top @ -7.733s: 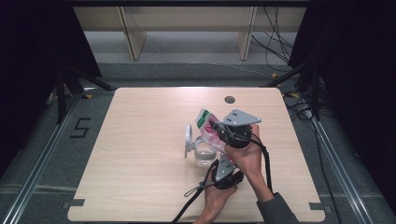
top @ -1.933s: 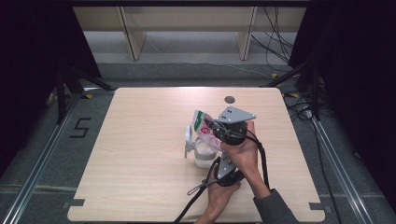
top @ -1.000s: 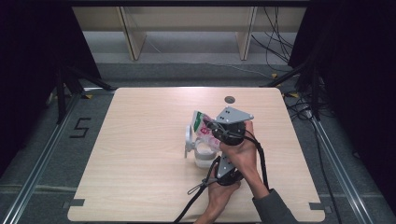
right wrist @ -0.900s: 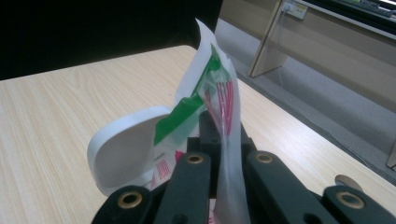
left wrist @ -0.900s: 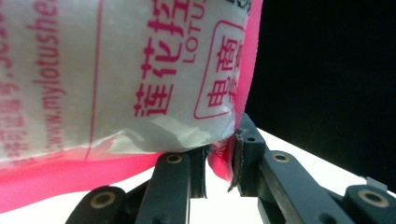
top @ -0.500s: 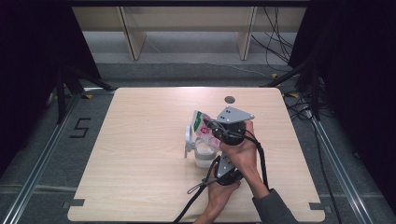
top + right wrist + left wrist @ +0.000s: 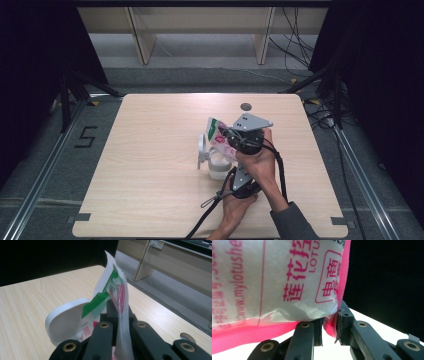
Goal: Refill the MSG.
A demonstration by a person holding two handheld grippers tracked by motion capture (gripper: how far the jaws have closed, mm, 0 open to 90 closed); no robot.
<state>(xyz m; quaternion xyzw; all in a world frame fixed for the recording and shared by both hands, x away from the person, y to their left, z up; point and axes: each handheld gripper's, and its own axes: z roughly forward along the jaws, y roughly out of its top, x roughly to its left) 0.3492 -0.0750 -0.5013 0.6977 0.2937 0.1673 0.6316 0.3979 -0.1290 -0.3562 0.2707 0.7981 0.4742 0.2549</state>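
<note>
High view: the wooden table [image 7: 150,165] carries a small white container [image 7: 217,170] with its flip lid [image 7: 201,149] standing open at about 9 o'clock of it. Just above the container a pink-and-white plastic packet [image 7: 219,137] with a green top edge is held tilted. The right hand [image 7: 260,162] reaches in from 5 o'clock, forearm angled toward 11 o'clock, wrapped around the right gripper [image 7: 231,140], whose grey plate sits on top. The left hand [image 7: 235,210] comes up from 6 o'clock, holding the left gripper [image 7: 229,176] just beside the container at its 4 o'clock. A small dark round hole [image 7: 245,106] lies in the table at 12 o'clock of the hands.

Left gripper view: the left gripper [image 7: 329,325] has its jaws nearly closed, pinching the pink lower corner of the packet [image 7: 274,282], whose printed white face spreads toward 10 o'clock.

Right gripper view: the right gripper [image 7: 119,315] has its jaws closed down on the packet [image 7: 117,295], which rises edge-on toward 12 o'clock; the lid [image 7: 65,322] stands at 9 o'clock of the jaws.
</note>
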